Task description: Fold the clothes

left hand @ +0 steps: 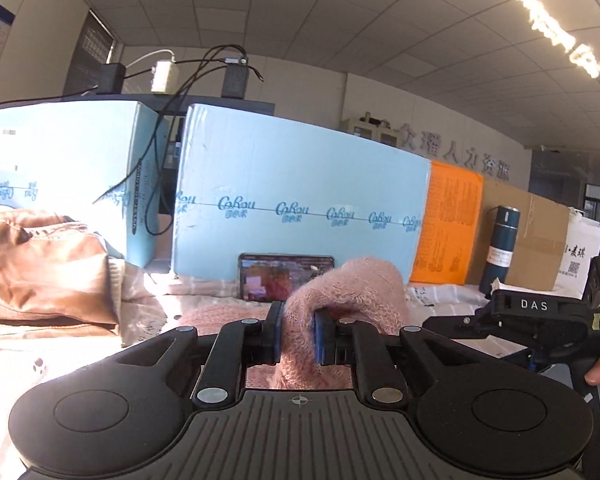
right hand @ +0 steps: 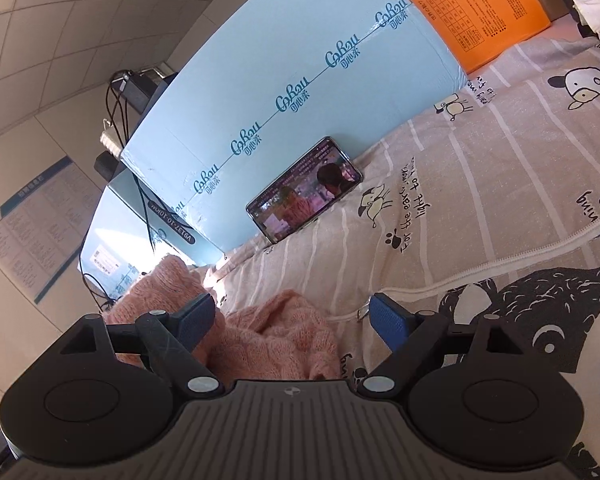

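Midway, by the look of it: the left gripper (left hand: 296,334) was clamped on a bunched part of the pink sweater (left hand: 340,292), lifted just ahead of its fingers, while the right gripper (right hand: 292,320) stood wide apart over crumpled knit (right hand: 276,340) on the sheet (right hand: 480,184). No flat, squared fold showed. Brown clothes (left hand: 48,276) lay heaped far left. Boxes (left hand: 300,188) ahead were shut, contents hidden.

place: office-like room used as work space | signs: grid ceiling tiles (left hand: 300,20) with strip light (left hand: 540,20) | raised wall lettering (left hand: 456,152) | wall notice board (right hand: 40,224) | stacked cartons (left hand: 300,200) | cartoon-print sheet (right hand: 500,200) as work surface
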`<move>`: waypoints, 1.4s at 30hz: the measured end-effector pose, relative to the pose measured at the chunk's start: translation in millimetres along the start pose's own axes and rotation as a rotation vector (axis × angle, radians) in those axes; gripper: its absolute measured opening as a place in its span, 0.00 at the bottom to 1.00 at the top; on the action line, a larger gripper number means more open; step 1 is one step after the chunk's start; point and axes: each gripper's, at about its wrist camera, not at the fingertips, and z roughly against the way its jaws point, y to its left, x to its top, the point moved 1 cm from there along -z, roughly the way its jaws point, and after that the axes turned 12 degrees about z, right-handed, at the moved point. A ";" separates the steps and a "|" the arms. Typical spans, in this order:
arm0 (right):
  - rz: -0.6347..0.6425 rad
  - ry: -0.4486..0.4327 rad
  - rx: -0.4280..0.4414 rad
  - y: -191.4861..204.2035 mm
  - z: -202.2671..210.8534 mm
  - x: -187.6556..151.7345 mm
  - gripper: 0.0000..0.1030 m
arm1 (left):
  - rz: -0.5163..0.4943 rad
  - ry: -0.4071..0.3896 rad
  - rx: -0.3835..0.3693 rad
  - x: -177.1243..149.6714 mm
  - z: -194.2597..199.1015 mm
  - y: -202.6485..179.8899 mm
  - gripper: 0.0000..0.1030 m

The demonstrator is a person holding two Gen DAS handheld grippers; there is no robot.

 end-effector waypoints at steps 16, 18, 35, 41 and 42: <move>0.305 0.192 -0.009 41.4 -31.9 -30.4 0.57 | 0.145 -0.048 0.281 2.4 49.9 81.6 0.38; 0.308 0.186 -0.023 40.7 -31.9 -31.2 0.51 | 0.210 -0.051 0.199 1.2 57.2 87.7 0.66; 0.297 0.186 -0.028 37.5 -33.9 -30.8 0.40 | -0.458 0.162 -0.138 -58.6 2.3 -56.0 0.98; 0.299 0.193 -0.019 36.9 -33.7 -30.1 0.30 | -0.398 0.140 -0.016 -43.7 -8.1 -43.4 0.30; 0.302 0.192 -0.013 37.5 -33.3 -30.3 0.24 | -0.383 0.112 -0.008 -38.2 -5.4 -41.4 0.25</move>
